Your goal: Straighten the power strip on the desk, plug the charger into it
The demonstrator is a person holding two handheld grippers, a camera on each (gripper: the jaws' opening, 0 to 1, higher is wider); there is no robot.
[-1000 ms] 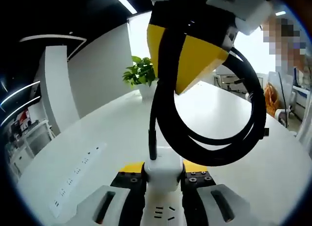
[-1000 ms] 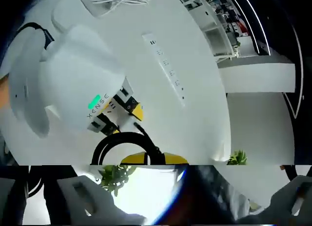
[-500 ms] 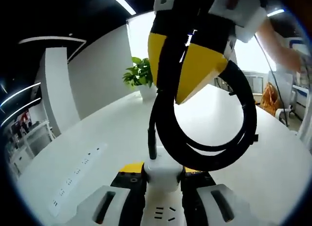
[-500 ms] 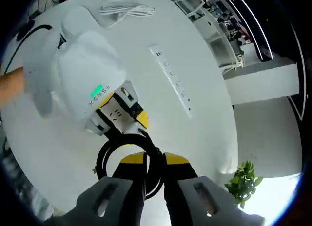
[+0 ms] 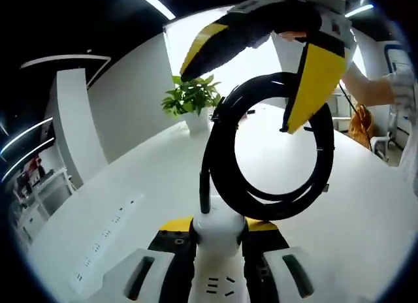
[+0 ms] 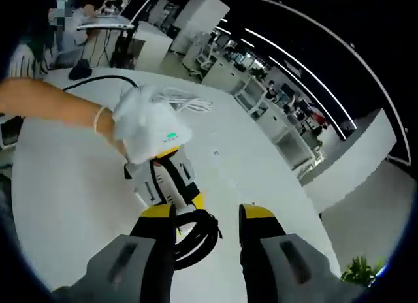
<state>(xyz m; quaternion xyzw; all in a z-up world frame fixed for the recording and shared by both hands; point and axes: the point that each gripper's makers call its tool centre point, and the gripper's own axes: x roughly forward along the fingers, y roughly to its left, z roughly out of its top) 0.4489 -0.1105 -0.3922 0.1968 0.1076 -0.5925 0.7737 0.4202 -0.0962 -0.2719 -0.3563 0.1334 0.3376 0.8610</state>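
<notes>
**Power strip end held, cord coil aloft**

Left gripper (image 5: pixel 219 241), frame bottom: clamped on power strip (image 5: pixel 219 277) end; rigid, light, best held by its body. Cord coil (image 5: pixel 268 153), centre: springy, floppy. Right gripper (image 5: pixel 261 61), top: jaws apart around coil. Second strip (image 5: pixel 104 234), lower left, on surface (image 5: pixel 163 179).

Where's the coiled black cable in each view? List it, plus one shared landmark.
Left gripper view: cable at centre, looping up from the held power strip in the left gripper.
Right gripper view: cable at bottom centre, between the right gripper's open jaws.
Shared landmark: the potted plant.
</notes>
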